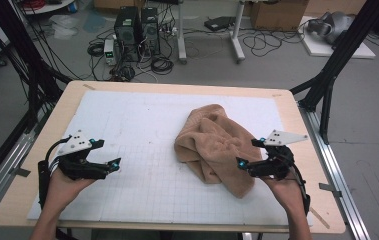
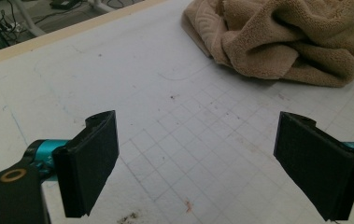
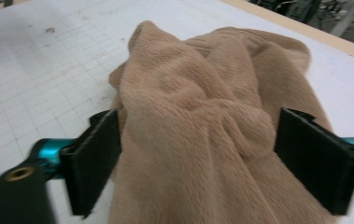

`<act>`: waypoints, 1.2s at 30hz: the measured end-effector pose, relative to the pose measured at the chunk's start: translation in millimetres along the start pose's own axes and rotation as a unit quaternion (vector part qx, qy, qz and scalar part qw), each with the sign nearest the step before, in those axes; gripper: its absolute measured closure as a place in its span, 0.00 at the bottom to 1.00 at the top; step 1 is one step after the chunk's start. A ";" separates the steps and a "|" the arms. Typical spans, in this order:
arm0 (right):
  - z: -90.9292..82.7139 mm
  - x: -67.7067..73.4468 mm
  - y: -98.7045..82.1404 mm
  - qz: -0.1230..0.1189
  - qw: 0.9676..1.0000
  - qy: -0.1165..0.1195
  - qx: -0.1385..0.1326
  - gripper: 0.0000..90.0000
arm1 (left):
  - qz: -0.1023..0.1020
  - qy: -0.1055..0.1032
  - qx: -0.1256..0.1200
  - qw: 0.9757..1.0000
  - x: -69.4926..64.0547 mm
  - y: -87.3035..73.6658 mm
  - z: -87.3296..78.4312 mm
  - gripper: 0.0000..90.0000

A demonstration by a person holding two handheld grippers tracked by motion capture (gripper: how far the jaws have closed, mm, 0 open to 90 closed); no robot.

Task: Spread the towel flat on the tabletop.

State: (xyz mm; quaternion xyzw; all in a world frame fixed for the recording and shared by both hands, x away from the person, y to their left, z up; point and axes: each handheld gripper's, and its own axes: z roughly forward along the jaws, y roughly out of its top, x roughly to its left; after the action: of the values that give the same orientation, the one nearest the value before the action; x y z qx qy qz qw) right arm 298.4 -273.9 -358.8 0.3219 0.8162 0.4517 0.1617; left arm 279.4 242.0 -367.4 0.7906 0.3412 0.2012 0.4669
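A tan plush towel (image 1: 212,145) lies crumpled on the right half of the white gridded mat (image 1: 142,125). My right gripper (image 1: 247,152) is at the towel's near right edge. In the right gripper view its jaws stand wide apart (image 3: 198,163) with a thick fold of the towel (image 3: 202,102) bulging between them; the pads flank the cloth without squeezing it. My left gripper (image 1: 108,152) hovers over bare mat at the left, well away from the towel. In the left gripper view it is open (image 2: 195,163) with nothing between its pads, and the towel (image 2: 282,37) lies farther off.
The mat covers a light wooden table (image 1: 77,97) whose rim shows all round. Black frame posts (image 1: 334,75) stand at the table's far corners. Beyond the far edge, computer towers (image 1: 137,30), cables and boxes sit on the floor.
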 end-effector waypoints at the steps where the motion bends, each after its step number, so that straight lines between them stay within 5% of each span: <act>1: 0.0 0.0 0.0 0.000 1.000 0.000 0.000 0.18 | -0.003 -0.001 -0.002 1.000 -0.7 0.6 1.1 0.16; 9: 40.8 0.3 6.7 -0.008 0.998 0.030 0.046 0.40 | 0.004 -0.015 -0.006 1.000 -9.0 9.8 14.8 0.19; 16: 61.1 1.7 2.4 -0.005 0.996 0.046 0.078 0.80 | 0.015 -0.024 0.003 1.000 -17.1 11.6 25.1 0.20; 23: 63.2 20.6 18.5 -0.020 0.993 0.106 0.052 0.87 | 0.016 -0.026 0.002 1.000 -17.3 11.6 25.9 0.21; 28: 61.6 48.4 37.6 -0.055 0.987 0.148 0.040 0.87 | 0.016 -0.026 -0.002 1.000 -17.9 11.7 24.1 0.21; 32: 57.9 69.2 46.9 -0.070 0.977 0.201 0.016 0.87 | 0.014 -0.026 -0.006 1.000 -18.0 11.8 23.7 0.21; 36: 50.5 87.3 49.0 -0.090 0.971 0.222 0.015 0.87 | 0.018 -0.029 -0.005 0.999 -18.4 12.2 24.9 0.21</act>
State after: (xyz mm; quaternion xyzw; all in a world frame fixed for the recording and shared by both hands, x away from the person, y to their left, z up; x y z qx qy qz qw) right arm 280.3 -164.4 -342.5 0.1409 0.8644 0.4826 0.0119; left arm 286.9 209.7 -368.7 0.8000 0.3119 0.1882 0.4767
